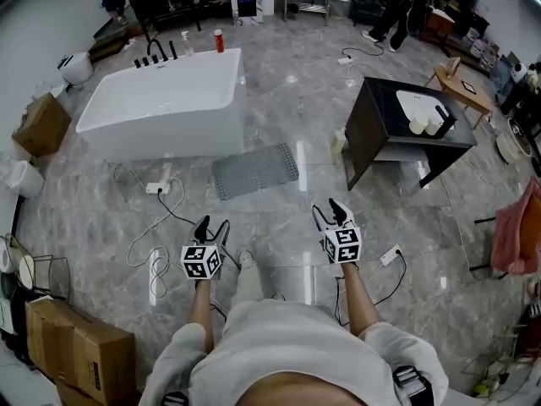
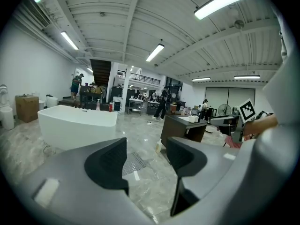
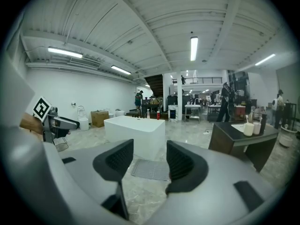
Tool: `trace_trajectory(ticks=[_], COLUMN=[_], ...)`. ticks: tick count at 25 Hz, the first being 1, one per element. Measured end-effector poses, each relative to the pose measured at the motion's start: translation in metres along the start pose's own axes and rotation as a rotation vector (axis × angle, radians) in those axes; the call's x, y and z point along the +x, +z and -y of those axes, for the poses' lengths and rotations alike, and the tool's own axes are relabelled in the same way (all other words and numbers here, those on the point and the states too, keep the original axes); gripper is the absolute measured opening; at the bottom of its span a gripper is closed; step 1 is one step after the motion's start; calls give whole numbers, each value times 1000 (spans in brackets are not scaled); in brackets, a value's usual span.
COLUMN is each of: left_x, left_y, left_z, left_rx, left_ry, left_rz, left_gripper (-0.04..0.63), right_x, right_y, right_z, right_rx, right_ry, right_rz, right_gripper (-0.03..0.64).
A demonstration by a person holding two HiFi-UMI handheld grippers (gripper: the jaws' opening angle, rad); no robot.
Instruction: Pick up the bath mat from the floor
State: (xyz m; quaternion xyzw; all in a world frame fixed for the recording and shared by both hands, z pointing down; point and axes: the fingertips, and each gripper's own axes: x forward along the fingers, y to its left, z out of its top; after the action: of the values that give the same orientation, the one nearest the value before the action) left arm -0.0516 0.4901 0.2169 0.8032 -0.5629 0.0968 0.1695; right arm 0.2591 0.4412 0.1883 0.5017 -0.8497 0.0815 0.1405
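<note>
- The grey perforated rubber bath mat [image 2: 136, 162] shows only as a strip between the jaws of the left hand-held gripper [image 2: 146, 157]; its left jaw hides the rest.
- The brown cardboard box [image 1: 80, 345], near left, runs off the bottom edge.
- The pink cloth [image 1: 517, 231] is cut by the right edge.
- The far dark-clothed person [image 1: 404, 11] is too small to make out.
</note>
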Motion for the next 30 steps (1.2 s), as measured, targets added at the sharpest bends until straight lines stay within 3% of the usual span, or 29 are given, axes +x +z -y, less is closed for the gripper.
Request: trace_trajectory(ticks=[14,30], left_x=[73,205], left_y=[17,85], left_z=[-45,-140], left_rx=[-27,-42], left_ry=[3,-51], left_rz=[-6,-9], left_gripper=[262,262], right_x=[78,235], right_y=[14,76], right_z=[30,58], right_rx=[1,-9], right_ry=[-12,-45], right_rz=[-21,-36], right_gripper=[224,221])
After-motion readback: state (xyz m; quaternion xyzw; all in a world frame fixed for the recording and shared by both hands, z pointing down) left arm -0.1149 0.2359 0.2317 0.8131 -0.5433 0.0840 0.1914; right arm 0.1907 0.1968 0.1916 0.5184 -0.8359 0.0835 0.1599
